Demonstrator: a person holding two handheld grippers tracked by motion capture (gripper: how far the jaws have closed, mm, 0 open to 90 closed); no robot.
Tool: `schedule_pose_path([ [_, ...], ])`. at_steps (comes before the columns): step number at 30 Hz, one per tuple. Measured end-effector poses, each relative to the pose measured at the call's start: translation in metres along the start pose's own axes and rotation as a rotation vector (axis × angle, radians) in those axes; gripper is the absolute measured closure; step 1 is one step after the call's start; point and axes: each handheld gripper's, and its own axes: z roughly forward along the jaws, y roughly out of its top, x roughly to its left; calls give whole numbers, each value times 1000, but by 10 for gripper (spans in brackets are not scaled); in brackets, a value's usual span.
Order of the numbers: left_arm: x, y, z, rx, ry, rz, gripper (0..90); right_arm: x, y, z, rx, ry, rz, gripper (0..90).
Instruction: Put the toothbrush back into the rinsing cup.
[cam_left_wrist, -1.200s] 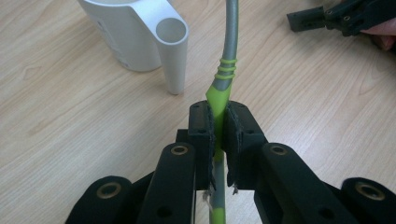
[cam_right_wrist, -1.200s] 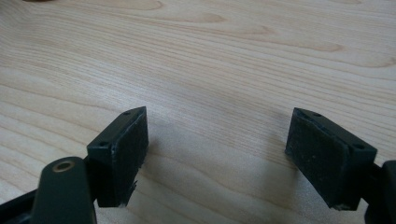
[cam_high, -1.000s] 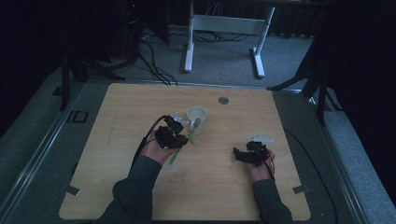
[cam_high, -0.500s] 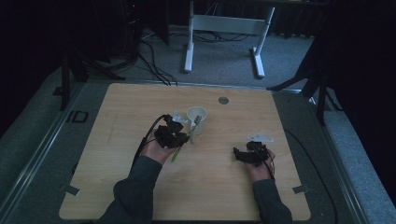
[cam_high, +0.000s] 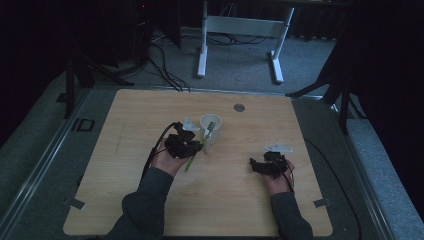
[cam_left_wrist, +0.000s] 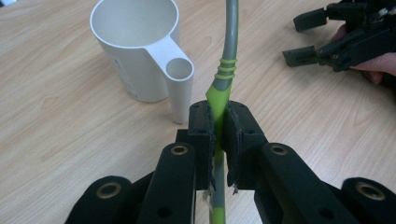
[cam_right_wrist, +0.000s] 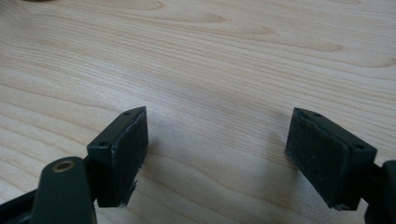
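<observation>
Toothbrush (cam_left_wrist: 227, 70), green-grey handle, clenched between the left gripper (cam_left_wrist: 219, 135) fingers, just right of the white cup (cam_left_wrist: 140, 51). Right gripper (cam_right_wrist: 217, 154) fingers released over bare tabletop (cam_right_wrist: 210, 56); high view shows grippers well apart.

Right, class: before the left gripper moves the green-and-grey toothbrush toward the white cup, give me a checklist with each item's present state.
1. Left gripper clamped on the toothbrush: ok.
2. White cup upright, mouth open: ok.
3. Brush head orientation: cannot tell, out of frame.
4. Right gripper open, holding nothing: ok.
5. Right gripper well apart from the cup: ok.
6. Cup's side tube unblocked: ok.
</observation>
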Motion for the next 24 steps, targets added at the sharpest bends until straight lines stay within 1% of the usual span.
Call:
schedule_pose_path([
  [11, 0, -1, 0, -38, -5, -8, 816, 0, 0, 0, 0, 0, 0, 207],
  [14, 1, -1, 0, -45, -14, -10, 815, 0, 0, 0, 0, 0, 0, 207],
  [24, 1, -1, -3, -95, -4, -11, 815, 0, 0, 0, 0, 0, 0, 207],
])
